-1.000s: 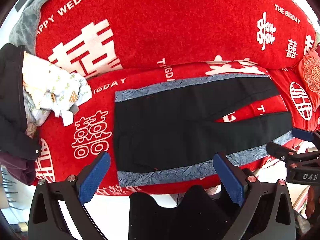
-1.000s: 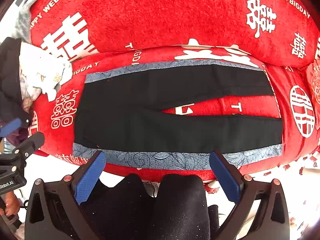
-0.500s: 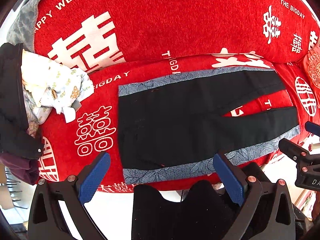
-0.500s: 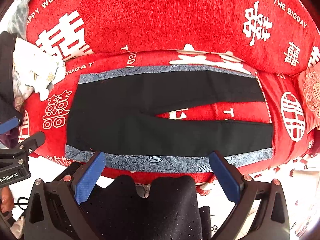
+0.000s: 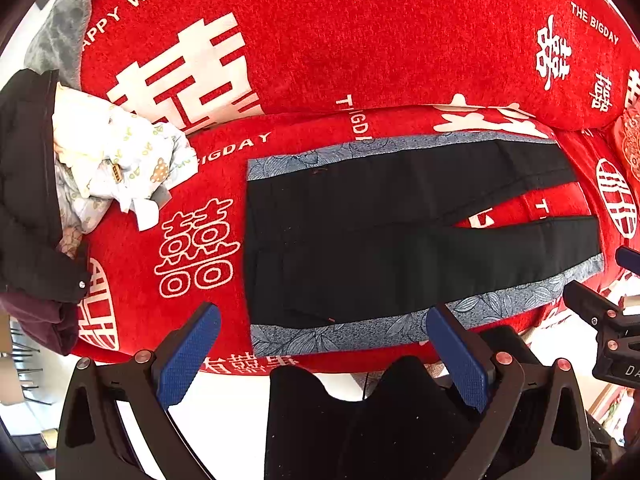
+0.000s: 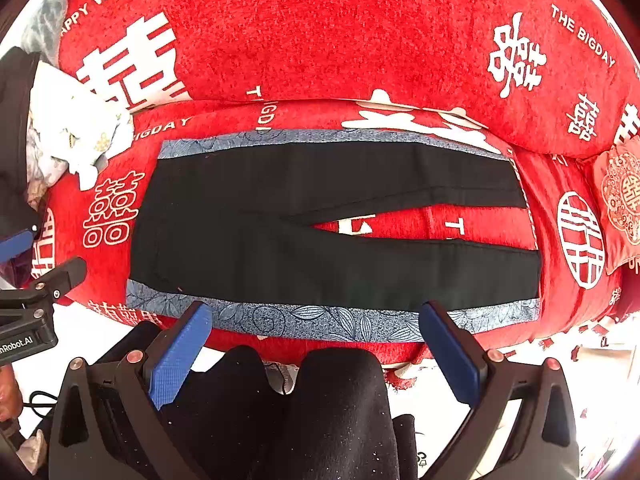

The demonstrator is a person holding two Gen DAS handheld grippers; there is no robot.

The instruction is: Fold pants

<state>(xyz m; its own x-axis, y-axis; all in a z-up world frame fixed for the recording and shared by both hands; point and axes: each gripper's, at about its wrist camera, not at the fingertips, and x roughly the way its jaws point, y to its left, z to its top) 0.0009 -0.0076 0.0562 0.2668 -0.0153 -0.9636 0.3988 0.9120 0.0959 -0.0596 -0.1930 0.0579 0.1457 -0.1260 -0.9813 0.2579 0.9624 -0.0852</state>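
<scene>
A pair of black pants (image 6: 320,236) lies flat and unfolded on the seat of a sofa (image 6: 320,40) draped in a red cover printed with white characters and the words "HAPPY WEDDING" and "THE BIGDAY". The waistband points toward the sofa's left end and the two legs spread slightly apart toward its right end, with red cover showing in the gap between them. Blue-grey leaf-patterned strips run along both outer seams of the pants. At the sofa's left end, well apart from the waistband, sits a heap of light patterned clothes (image 5: 116,168) beside a dark jacket (image 5: 28,184). The left gripper (image 5: 320,348) hovers off the sofa's front edge near the waist end, its blue-padded jaws wide apart and holding nothing. The right gripper (image 6: 316,340) hovers off the same front edge nearer the middle of the pants, its jaws likewise wide apart and empty. Below the grippers, the person's dark-clothed knees (image 6: 320,400) press toward the sofa front.
</scene>
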